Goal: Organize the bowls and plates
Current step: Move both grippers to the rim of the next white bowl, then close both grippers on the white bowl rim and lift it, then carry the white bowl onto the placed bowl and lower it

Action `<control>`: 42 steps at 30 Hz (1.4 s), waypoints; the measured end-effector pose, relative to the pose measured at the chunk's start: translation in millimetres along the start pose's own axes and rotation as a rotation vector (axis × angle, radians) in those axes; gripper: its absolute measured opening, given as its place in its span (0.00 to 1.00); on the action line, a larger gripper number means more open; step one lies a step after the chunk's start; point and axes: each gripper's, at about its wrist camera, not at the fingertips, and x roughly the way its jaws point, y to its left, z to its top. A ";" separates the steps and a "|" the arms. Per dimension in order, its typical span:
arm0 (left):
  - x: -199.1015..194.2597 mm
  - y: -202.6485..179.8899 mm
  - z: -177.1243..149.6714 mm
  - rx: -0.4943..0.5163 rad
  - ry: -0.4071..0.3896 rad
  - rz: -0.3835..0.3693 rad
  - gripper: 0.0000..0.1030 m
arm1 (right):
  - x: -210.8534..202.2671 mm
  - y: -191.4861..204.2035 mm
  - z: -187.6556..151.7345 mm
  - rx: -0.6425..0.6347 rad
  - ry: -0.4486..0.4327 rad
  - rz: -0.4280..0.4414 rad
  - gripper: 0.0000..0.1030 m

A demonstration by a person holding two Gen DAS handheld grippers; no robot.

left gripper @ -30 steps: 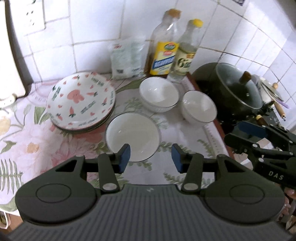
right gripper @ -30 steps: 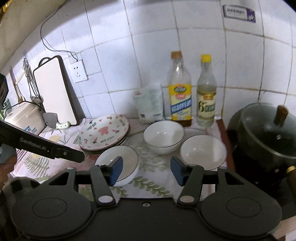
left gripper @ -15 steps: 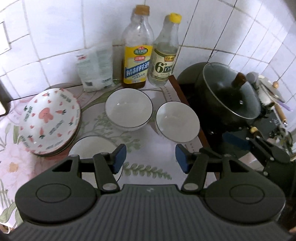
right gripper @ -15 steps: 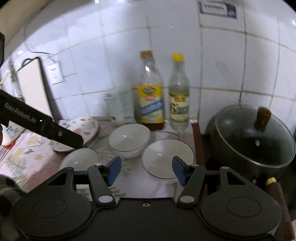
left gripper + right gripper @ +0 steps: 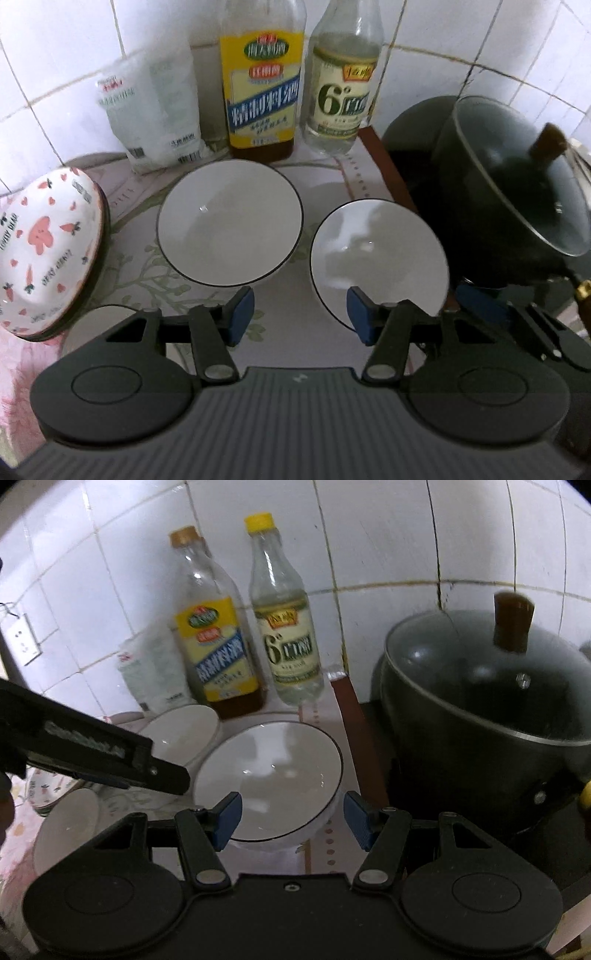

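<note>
Left wrist view shows the patterned plates (image 5: 44, 243) whole; right wrist view shows bottle caps (image 5: 260, 521). Both the left tool (image 5: 300, 314) and the right tool (image 5: 292, 821) gape wide, empty, over white bowls (image 5: 267, 777).

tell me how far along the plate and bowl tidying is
Done: the patterned plates sit in one stack. In hand: nothing; the left gripper and right gripper are open, the right one at the nearest white bowl. Left: three white bowls stand apart, unstacked.
</note>
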 end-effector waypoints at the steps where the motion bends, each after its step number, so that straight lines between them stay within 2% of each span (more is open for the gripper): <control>1: 4.6 0.2 -0.4 -0.011 0.001 -0.002 0.51 | 4.4 -1.1 -0.8 0.008 0.004 -0.001 0.64; 5: 14.5 -2.2 -5.4 -0.010 -0.003 -0.014 0.37 | 19.0 -2.5 -1.2 0.030 0.033 0.001 0.63; 10: 19.5 -4.2 -9.3 -0.007 -0.022 -0.042 0.25 | 27.8 -0.2 -0.8 0.041 0.063 0.003 0.57; 16: 27.2 1.2 -10.1 -0.058 -0.018 -0.096 0.13 | 32.5 -5.3 0.0 0.067 0.082 -0.009 0.43; 18: 29.5 3.0 -11.5 -0.068 -0.012 -0.104 0.13 | 35.3 -7.5 1.4 0.082 0.089 -0.023 0.32; 23: 29.4 3.2 -13.3 -0.063 -0.011 -0.110 0.12 | 38.7 -10.4 1.6 0.119 0.099 -0.039 0.25; 27: 26.6 3.0 -17.1 -0.048 0.017 -0.087 0.10 | 34.8 -9.4 1.7 0.148 0.110 -0.051 0.18; 31: 15.8 12.8 -23.6 -0.084 0.049 -0.097 0.10 | 28.9 -4.7 -2.6 0.187 0.149 -0.038 0.18; 35: -3.0 15.6 -31.0 -0.056 0.039 -0.081 0.10 | 19.7 4.3 -9.1 0.230 0.193 -0.032 0.18; 38: -16.8 18.5 -36.9 -0.056 0.068 -0.062 0.10 | 7.4 10.8 -11.7 0.264 0.197 -0.006 0.17; 42: -39.9 25.1 -47.4 -0.061 0.060 -0.077 0.10 | -17.9 28.0 -10.4 0.234 0.166 -0.021 0.17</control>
